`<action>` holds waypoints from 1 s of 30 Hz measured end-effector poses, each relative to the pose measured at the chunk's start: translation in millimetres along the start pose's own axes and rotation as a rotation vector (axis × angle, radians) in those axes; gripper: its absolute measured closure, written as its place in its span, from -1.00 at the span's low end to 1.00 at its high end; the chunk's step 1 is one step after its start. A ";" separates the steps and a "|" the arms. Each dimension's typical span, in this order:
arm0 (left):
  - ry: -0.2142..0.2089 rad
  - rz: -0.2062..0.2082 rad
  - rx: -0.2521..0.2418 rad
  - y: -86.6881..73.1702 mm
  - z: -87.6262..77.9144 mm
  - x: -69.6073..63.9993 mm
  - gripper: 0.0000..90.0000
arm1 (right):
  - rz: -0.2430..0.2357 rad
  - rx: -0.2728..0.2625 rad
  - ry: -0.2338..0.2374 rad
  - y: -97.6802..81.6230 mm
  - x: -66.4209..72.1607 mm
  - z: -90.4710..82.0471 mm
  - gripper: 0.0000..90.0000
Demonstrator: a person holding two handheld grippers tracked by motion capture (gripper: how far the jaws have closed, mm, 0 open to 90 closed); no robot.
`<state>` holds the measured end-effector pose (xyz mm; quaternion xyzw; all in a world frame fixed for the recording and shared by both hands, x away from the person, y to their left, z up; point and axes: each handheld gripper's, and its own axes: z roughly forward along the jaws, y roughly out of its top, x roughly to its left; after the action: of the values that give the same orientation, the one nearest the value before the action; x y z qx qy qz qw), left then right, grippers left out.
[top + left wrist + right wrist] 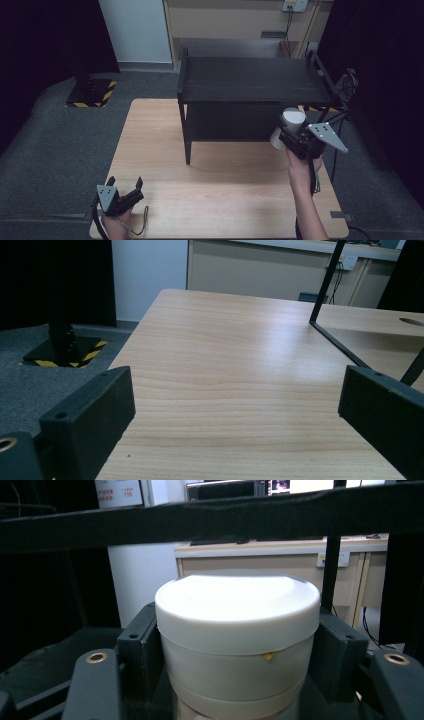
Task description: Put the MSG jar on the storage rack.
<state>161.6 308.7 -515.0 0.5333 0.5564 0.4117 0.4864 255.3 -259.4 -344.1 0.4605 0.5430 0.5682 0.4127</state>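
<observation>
A white round lidded jar [291, 121] hangs in the air at the right front corner of the black two-level shelf [250, 80], below its top board. My right gripper [292, 135] is shut on the white jar; its two black jaws press the sides of the jar [237, 640], just under the lid. The shelf's top edge [210, 517] runs across above the jar in the right gripper view. My left gripper [125, 186] rests at the table's near left corner, open, with bare wood between its jaws [235, 410].
The wooden table [150, 150] carries the black shelf at its back half. One shelf leg [187, 150] stands near the table's middle; its frame [330, 325] shows ahead of the left gripper. A post on a yellow-black striped base [90, 92] stands on the floor at the far left.
</observation>
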 end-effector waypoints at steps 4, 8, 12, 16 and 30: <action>-0.001 -0.005 0.004 0.5 0.6 -0.1 -0.98 | -0.003 -0.042 -0.005 -6.8 -2.0 13.5 -0.26; 0.000 -0.005 0.006 0.9 0.8 -0.2 -0.98 | 0.008 -0.055 -0.024 -9.4 -1.5 27.5 -0.26; 0.002 -0.003 0.010 1.6 1.5 -0.4 -0.98 | 0.009 -0.059 -0.044 -10.8 -0.1 38.1 -0.26; -0.005 0.009 0.016 2.5 2.8 -0.6 -0.98 | 0.008 -0.054 -0.062 -11.4 1.4 52.3 -0.26; -0.010 0.019 0.016 2.2 2.6 -0.9 -0.97 | -0.037 -0.054 -0.060 -15.4 2.6 69.6 -0.26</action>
<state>164.6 307.9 -513.2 0.5443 0.5521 0.4092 0.4811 321.8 -239.3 -360.1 0.4559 0.5235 0.5606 0.4516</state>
